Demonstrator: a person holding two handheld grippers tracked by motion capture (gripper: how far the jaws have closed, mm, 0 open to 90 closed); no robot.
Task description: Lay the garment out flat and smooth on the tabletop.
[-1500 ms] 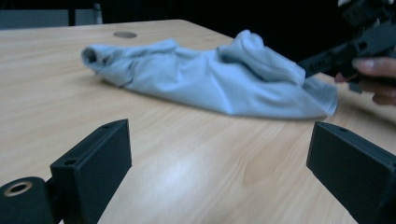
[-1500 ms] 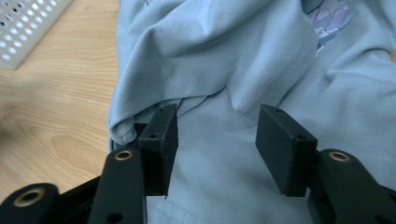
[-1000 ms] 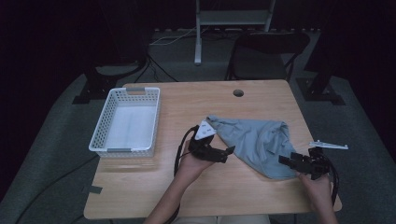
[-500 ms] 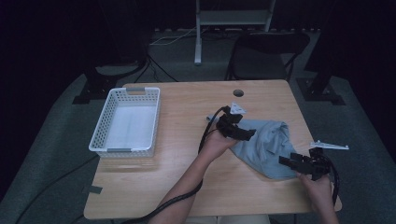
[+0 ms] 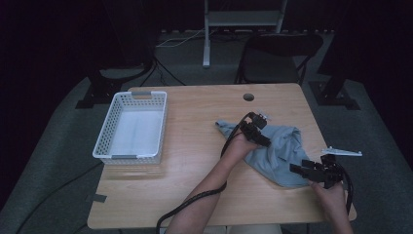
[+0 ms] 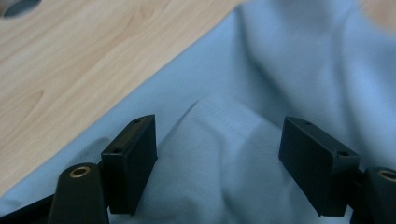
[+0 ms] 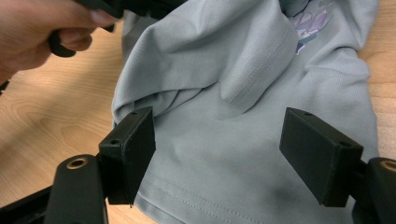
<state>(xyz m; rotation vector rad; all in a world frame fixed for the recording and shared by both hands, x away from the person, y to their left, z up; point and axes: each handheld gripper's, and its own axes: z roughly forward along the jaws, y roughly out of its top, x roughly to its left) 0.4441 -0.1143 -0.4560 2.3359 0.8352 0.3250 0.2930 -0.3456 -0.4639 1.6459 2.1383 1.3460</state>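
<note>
Where the grey-blue shirt [image 5: 277,153] lies, crumpled on the right half of the desk [image 5: 195,161], I note folds bunched across it and a stitched hem along its near edge in the right claw's view. A printed motif [image 7: 310,21] shows at the far side of the cloth [image 7: 224,93] in that view.

I find the left claw [image 5: 258,132] over the upper left part of the shirt, its jaws spread wide with a raised fold of fabric [image 6: 219,154] between them; neither jaw has closed on it. The hand [image 5: 239,145] behind it rests at the cloth's left edge, and its cable [image 5: 195,204] trails back along the forearm.

I find the right claw [image 5: 301,169] at the shirt's near right corner, jaws likewise apart, the hem [image 7: 201,200] lying between them ungripped. I cannot tell whether the jaw tips touch the fabric.

Outward from the garment: a white perforated basket [image 5: 131,129] stands well apart on the desk's left side. A small grey bracket [image 5: 341,152] lies just beside the right edge. A round cable hole [image 5: 249,97] sits near the far edge.
</note>
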